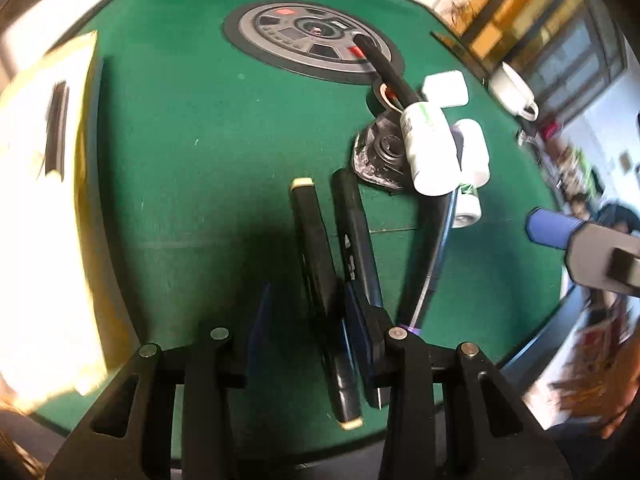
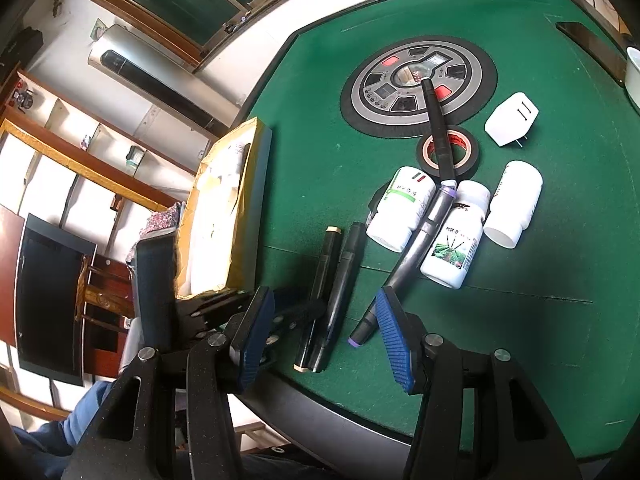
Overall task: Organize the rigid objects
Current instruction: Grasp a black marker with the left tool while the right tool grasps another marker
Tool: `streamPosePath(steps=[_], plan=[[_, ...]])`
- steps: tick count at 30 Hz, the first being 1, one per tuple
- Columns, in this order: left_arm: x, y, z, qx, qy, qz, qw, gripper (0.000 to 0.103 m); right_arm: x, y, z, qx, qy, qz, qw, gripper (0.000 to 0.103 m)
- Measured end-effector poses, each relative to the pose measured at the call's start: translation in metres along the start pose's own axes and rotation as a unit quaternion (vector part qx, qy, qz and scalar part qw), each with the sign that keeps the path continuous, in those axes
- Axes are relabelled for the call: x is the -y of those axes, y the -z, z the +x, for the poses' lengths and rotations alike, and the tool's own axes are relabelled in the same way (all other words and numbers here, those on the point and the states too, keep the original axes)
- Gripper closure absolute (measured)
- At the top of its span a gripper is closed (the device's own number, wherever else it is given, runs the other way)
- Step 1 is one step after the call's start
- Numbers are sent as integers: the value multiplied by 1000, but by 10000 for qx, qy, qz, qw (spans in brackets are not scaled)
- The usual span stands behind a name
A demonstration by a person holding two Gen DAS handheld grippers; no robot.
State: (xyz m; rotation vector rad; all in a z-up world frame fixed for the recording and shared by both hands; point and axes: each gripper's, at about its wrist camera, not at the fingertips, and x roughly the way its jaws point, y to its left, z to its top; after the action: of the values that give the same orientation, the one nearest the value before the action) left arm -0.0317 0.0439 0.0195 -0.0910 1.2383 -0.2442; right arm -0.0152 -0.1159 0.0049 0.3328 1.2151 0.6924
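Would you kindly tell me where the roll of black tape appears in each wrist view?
Left wrist: black tape roll sits upper right of centre, partly hidden behind a black marker and white bottle.
Right wrist: black tape roll lies upper centre-right, marker lying across it.
Shared landmark: round control panel just beyond it.

Right claw (image 2: 324,340) gapes above two black markers (image 2: 328,300) lying side by side on green table (image 2: 540,320).
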Motion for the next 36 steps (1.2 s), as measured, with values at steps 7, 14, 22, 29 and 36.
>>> streamPosePath(steps=[7, 14, 22, 29, 36], plan=[[6, 18, -3, -116, -436, 348, 9984, 90, -5, 2, 9, -98, -16, 6, 10000, 55], [-15, 33, -14, -21, -257, 58, 9997, 90, -28, 7, 41, -506, 173, -339, 9980, 73], [-17, 37, -15, 79, -224, 292, 9993, 90, -37, 0, 90, -897, 1134, -591, 9877, 73], [-11, 34, -12, 95, -336, 503, 9981, 90, -42, 6, 116, -1181, 1637, -917, 9751, 76], [-16, 29, -12, 241, -233, 299, 9990, 91, -34, 13, 99, -1099, 1596, -938, 9766, 89]])
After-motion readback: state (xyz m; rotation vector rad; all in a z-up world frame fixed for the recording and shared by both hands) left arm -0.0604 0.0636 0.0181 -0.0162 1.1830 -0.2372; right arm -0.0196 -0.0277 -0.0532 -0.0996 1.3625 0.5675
